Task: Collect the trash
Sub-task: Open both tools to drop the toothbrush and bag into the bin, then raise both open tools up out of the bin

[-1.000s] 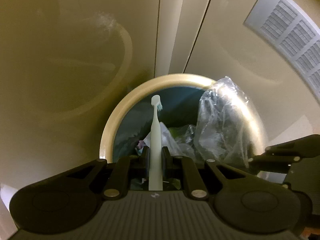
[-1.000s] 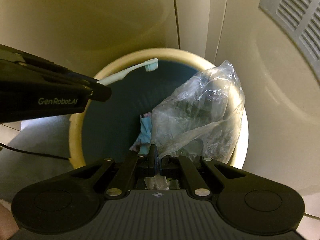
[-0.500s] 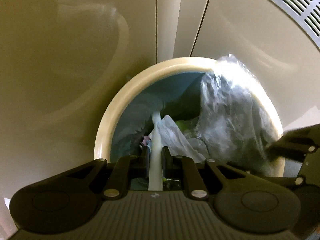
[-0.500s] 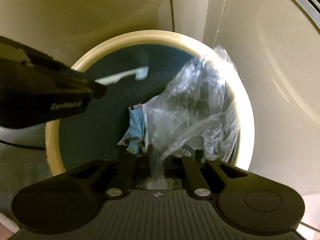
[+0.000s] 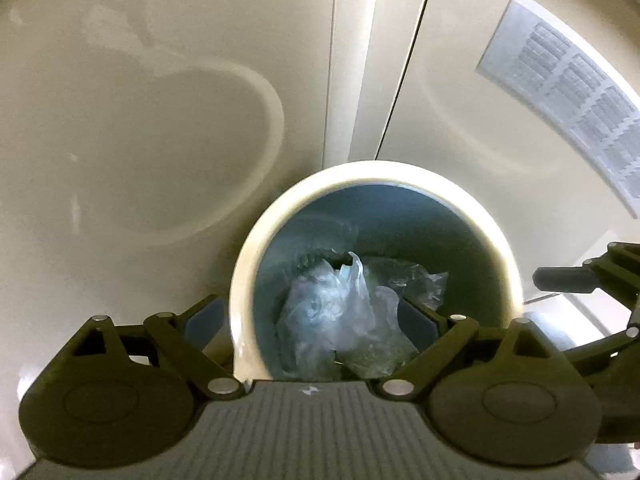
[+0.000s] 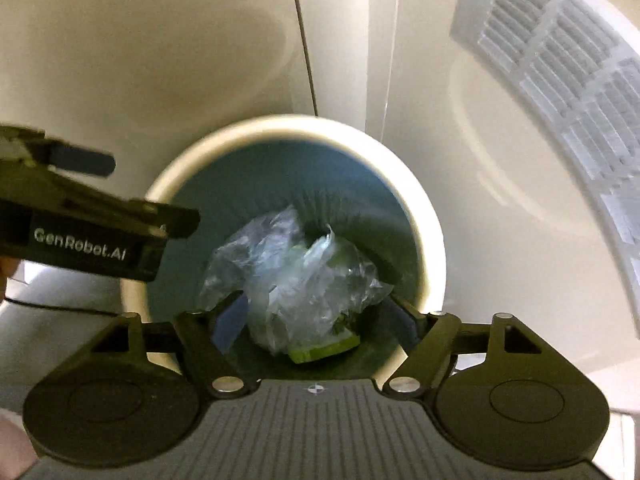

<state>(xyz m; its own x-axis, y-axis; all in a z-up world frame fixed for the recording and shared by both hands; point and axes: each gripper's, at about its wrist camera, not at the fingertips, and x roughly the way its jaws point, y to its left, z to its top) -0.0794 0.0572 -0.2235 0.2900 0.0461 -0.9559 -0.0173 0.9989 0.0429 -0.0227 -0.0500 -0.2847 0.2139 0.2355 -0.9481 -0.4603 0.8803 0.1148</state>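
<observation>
Both my claws hang over the bin, pointing steeply down into it, and both have just been opening. My left gripper stands spread wide, nothing between the fingers. My right gripper is spread too, pads clear of everything.

Down inside, the clear plastic bag lies crumpled on the bottom, near the centre of the round opening in the right-wrist view. At about five o'clock from it a green scrap pokes out from under the film. In the left-wrist view the same bag sits low in the opening, around six o'clock, right in front of my fingers. I cannot make out a toothbrush anywhere in the heap from here.

If I have to take that bag again, I judge it featherlight, limp and slippery. It will crush to nothing under the pads and may slide out, so a bunched fold or the peaked top edge is the spot to pinch, not a flat sheet. Nothing fragile about it.

Seen from the right, my left gripper comes in from nine o'clock, its tip over the rim. From the left, my right gripper juts in at three o'clock, beside the rim. Cream walls and a vent grille close in behind.
</observation>
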